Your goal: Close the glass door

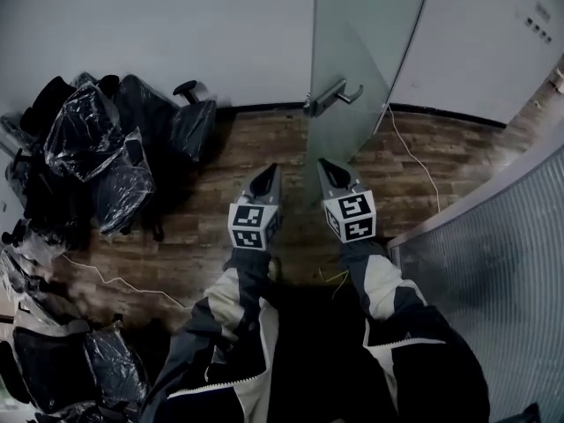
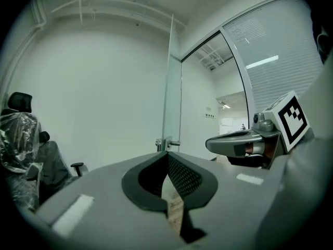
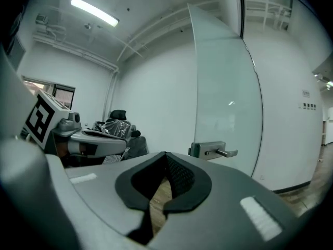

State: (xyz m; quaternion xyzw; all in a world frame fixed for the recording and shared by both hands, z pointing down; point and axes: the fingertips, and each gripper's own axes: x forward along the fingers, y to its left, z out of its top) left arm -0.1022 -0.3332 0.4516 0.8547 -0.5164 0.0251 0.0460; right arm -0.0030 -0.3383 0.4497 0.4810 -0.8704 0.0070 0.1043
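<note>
Ahead of both grippers, above the wooden floor, the glass door stands open, its edge toward the person, and neither gripper touches it. Plastic-wrapped office chairs crowd the left side. Left gripper and right gripper point level at the door, jaws pressed together, empty — the lever handle sits just beyond their tips.

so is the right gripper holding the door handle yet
No, the right gripper has its jaws shut on nothing, and the door handle stands ahead of their tips, untouched.
</note>
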